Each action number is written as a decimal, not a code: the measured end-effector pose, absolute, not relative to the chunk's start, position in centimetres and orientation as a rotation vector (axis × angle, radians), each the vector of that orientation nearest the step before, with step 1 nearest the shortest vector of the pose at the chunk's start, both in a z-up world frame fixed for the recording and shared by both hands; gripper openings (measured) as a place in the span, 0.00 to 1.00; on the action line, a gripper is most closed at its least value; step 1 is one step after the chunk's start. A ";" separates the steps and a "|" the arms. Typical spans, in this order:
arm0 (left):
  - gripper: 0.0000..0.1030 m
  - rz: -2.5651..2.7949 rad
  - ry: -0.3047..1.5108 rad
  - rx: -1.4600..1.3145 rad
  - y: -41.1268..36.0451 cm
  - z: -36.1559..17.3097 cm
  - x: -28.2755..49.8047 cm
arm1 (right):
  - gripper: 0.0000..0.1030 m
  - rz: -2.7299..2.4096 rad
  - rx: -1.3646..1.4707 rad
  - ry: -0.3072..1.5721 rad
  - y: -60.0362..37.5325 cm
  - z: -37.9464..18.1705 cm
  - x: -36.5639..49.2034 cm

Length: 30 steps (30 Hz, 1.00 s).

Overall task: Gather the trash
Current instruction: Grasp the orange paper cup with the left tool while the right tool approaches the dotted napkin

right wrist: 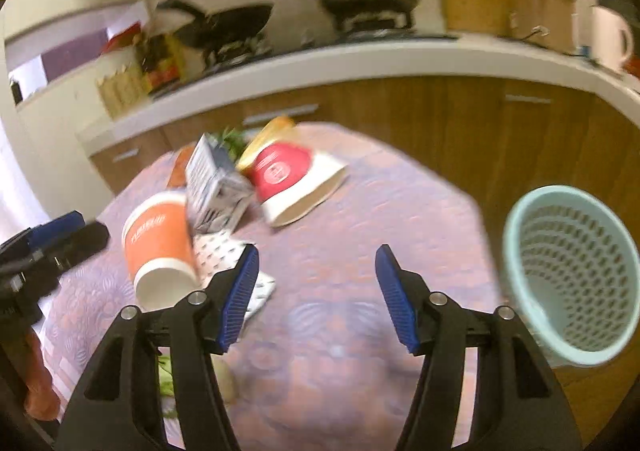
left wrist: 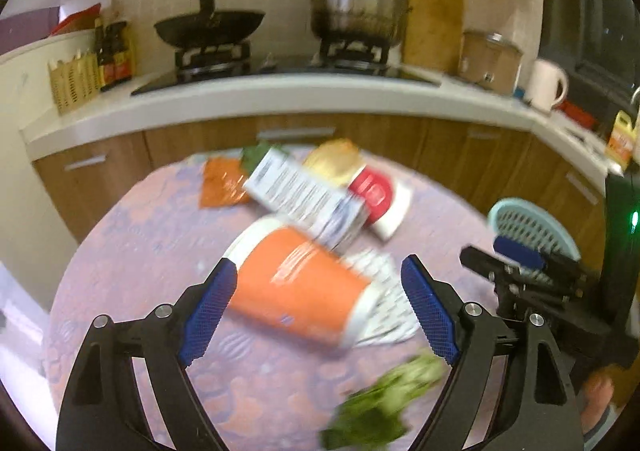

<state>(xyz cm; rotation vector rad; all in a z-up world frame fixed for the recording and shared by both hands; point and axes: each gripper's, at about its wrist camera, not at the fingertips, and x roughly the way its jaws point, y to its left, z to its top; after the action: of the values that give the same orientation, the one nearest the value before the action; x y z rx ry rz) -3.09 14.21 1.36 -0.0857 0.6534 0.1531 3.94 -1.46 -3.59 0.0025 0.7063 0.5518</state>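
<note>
An orange paper cup point(left wrist: 298, 285) lies on its side on the patterned table point(left wrist: 132, 235), between the open jaws of my left gripper point(left wrist: 320, 283). It also shows in the right wrist view point(right wrist: 160, 247). Behind it lie a grey-white carton point(left wrist: 306, 199), a red-and-white cup point(left wrist: 378, 199), an orange wrapper point(left wrist: 220, 183) and a patterned paper point(left wrist: 384, 303). Green leaves point(left wrist: 380, 407) lie near my left gripper. My right gripper point(right wrist: 316, 279) is open and empty above the table, left of the light-blue mesh bin point(right wrist: 572, 275).
A kitchen counter point(left wrist: 280, 95) runs behind the table with a wok point(left wrist: 210, 27), a steel pot point(left wrist: 358, 5) and a white mug point(left wrist: 546, 85). Wooden cabinets point(right wrist: 440, 123) stand below it. The bin sits at the table's right edge.
</note>
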 end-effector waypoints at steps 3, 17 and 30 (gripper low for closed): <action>0.78 0.149 0.707 -0.054 14.4 -0.3 -2.8 | 0.46 0.549 -0.069 0.731 0.7 -4.6 3.9; 0.60 0.223 0.776 0.010 16.0 -3.3 -3.7 | 0.46 0.619 -0.138 0.682 1.5 -4.8 2.7; 0.77 0.062 0.758 -0.208 21.1 -2.0 -7.9 | 0.46 0.629 -0.114 0.672 1.3 -4.6 2.6</action>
<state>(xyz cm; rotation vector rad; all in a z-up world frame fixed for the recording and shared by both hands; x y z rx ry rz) -7.85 21.07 -2.05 -0.2080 0.7579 0.0623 2.65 1.27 -4.62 -0.1139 0.6717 0.6290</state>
